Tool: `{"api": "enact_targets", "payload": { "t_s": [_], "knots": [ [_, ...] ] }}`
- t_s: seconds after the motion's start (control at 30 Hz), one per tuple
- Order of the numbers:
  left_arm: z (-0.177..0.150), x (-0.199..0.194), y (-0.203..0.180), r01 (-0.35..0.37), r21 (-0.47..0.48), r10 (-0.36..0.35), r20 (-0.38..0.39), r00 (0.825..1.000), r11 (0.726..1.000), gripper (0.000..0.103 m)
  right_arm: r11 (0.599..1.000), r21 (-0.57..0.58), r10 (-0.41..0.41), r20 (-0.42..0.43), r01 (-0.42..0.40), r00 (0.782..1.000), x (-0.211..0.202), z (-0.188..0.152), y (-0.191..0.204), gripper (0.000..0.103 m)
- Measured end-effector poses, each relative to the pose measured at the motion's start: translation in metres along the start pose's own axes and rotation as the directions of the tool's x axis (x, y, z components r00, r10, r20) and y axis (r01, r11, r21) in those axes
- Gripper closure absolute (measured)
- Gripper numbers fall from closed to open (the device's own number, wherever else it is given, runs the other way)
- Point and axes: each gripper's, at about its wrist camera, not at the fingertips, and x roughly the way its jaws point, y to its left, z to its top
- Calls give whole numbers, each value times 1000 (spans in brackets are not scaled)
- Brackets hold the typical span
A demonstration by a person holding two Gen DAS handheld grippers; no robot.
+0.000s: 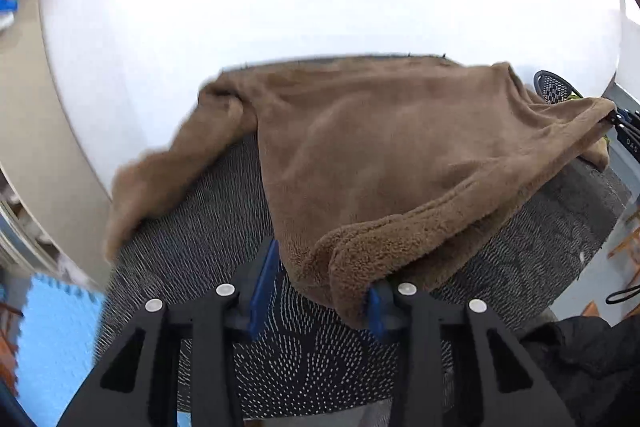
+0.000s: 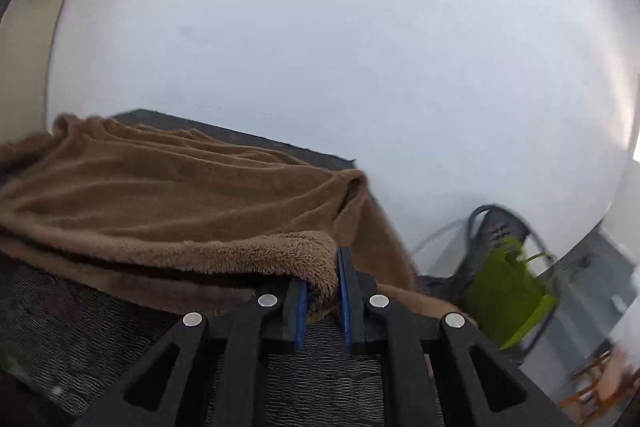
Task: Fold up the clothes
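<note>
1. At the bottom of the left wrist view, the left gripper [image 1: 322, 291] has its jaws standing apart. A thick corner of the brown fleece garment [image 1: 400, 163] sits between them and lies against the right blue pad. The left pad is clear of the cloth, so it is not clamped.
2. At the bottom of the right wrist view, the right gripper [image 2: 323, 291] is clenched on a bunched hem of the same brown fleece garment [image 2: 160, 195]. The cloth fills the narrow gap between the blue pads, and how deep it goes is hidden by the fingers.
3. Under the garment lies a dark patterned mat [image 1: 224, 227] with pale dashes. Its near edge is cut off by the gripper bodies in both views.
4. The garment spreads over the middle of the mat. In the left wrist view a sleeve trails to the lower left, blurred, and the far right corner is lifted toward the frame's right edge, where part of the other gripper shows, mostly cut off.
5. At lower left of the left wrist view there is a blue foam floor tile [image 1: 52, 339], partly hidden.
6. At right in the right wrist view, a black mesh chair [image 2: 496, 227] and a blurred green bag [image 2: 508, 291].
7. Farthest, a white wall [image 2: 360, 47] fills the upper frames, overexposed.
</note>
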Motion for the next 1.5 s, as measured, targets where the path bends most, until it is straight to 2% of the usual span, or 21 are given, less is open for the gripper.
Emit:
{"api": "enact_targets", "payload": {
  "t_s": [0.07,0.13,0.27,0.37,0.5,0.63,0.73,0.8,0.87,0.9,0.97,1.03,1.1,1.13,1.17,1.2,1.23,1.3,1.37,1.4,1.5],
  "knots": [
    [7,-8,-2,-6,25,6,11,1000,1000,60,999,-37,-36,-10,36,999,-5,-2,0,89],
    [13,-14,0,-2,39,2,3,1000,999,60,998,-55,-27,-44,25,999,-10,-6,-3,89],
    [20,-20,4,38,75,-33,-64,997,996,60,991,-131,-21,-125,4,992,-23,-20,-4,89],
    [17,-19,3,53,131,-37,-124,992,990,60,986,-165,0,-210,-36,978,-30,-34,0,89],
    [2,-9,-2,74,212,-27,-216,976,975,60,976,-199,26,-304,-91,952,-32,-53,10,89],
    [-10,9,-1,118,244,-42,-296,954,963,58,971,-200,53,-356,-131,933,-31,-65,15,89],
    [-12,9,0,139,275,-65,-263,963,951,58,967,-205,65,-376,-151,924,-26,-68,19,89],
    [-13,9,2,143,301,-71,-238,969,943,48,965,-205,74,-389,-165,918,-23,-70,19,89],
    [-13,9,5,131,323,-61,-218,974,937,33,963,-204,84,-398,-177,913,-20,-71,17,89],
    [-12,9,8,140,323,-70,-217,974,936,31,962,-194,100,-405,-192,909,-19,-72,16,88],
    [-11,10,16,200,304,-129,-237,963,932,27,956,-188,131,-409,-224,903,-21,-71,12,83],
    [-11,9,27,277,274,-207,-258,944,921,26,944,-204,155,-420,-259,894,-22,-69,6,72],
    [-11,5,41,351,239,-279,-289,916,905,21,941,-206,166,-415,-270,895,-27,-67,-3,30],
    [-12,3,45,382,225,-306,-309,900,896,19,942,-197,173,-409,-272,896,-30,-66,-9,24],
    [-14,1,50,412,210,-333,-328,884,887,19,943,-174,193,-407,-283,893,-32,-65,-16,22],
    [-14,-1,55,408,215,-325,-337,884,888,19,946,-145,211,-406,-290,889,-33,-63,-24,22],
    [-15,-2,60,402,220,-314,-345,885,889,19,950,-117,223,-397,-290,890,-33,-60,-30,22],
    [-3,-5,70,365,202,-291,-319,902,909,19,957,-53,247,-357,-284,901,-33,-51,-40,22],
    [20,-9,76,363,149,-322,-242,915,920,19,954,18,292,-292,-300,911,-31,-34,-41,22],
    [37,-9,77,378,114,-354,-188,916,919,19,949,50,313,-259,-312,913,-29,-26,-40,22],
    [80,3,67,434,25,-431,-75,899,900,16,922,95,385,-175,-374,906,-17,1,-27,22]
  ]
}}
